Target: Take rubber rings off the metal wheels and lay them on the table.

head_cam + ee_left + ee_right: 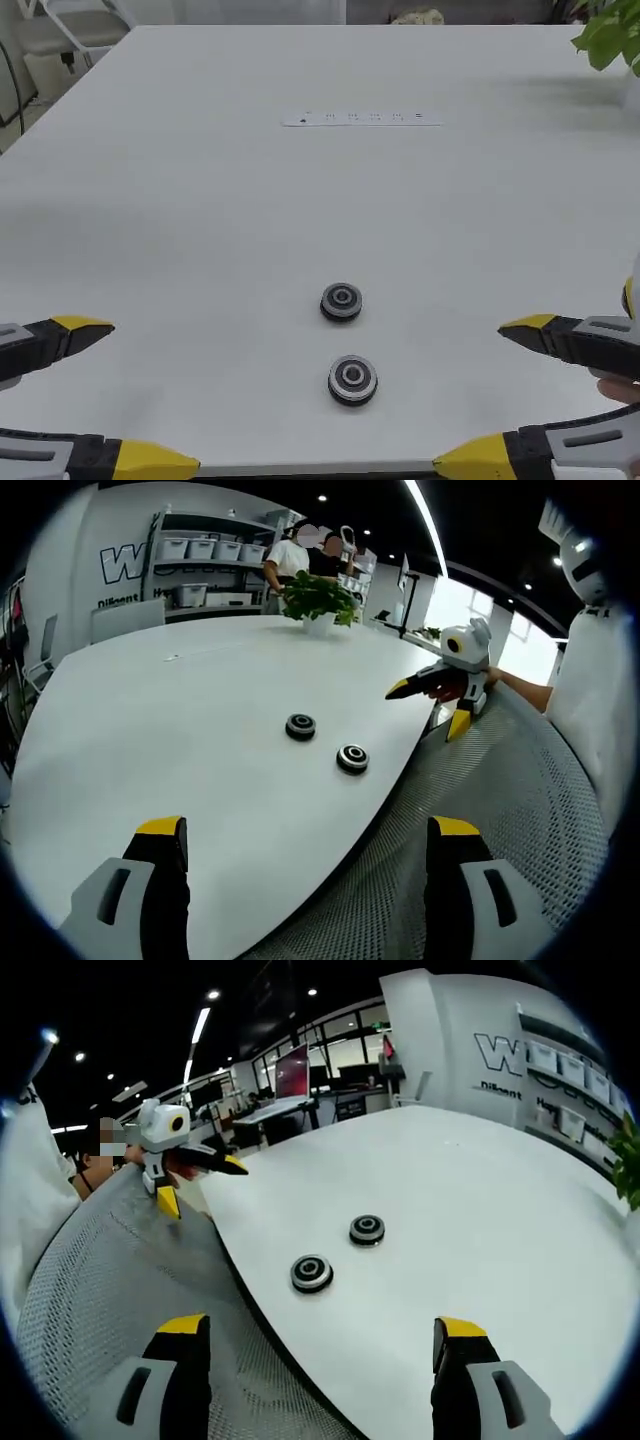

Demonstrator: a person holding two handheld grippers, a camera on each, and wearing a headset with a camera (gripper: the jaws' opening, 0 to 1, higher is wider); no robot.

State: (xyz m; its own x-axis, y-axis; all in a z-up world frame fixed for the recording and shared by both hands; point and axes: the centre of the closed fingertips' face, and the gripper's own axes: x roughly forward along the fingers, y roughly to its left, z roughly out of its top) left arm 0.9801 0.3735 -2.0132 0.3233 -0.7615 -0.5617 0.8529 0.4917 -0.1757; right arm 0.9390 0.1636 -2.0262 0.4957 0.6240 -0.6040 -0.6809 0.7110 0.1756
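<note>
The near wheel [352,379] and far wheel [341,301] lie flat on the table [300,200], close to its near edge and a little apart, each with its black ring [352,398] on. Our left gripper [152,395] and right gripper [468,395] hover to either side, jaws spread wide and empty. We judge the near wheel the easier start. We pin its metal hub with one gripper, nip only the ring's rim with the other, and peel upward slowly, so the wheel neither slides nor drops off the edge.
</note>
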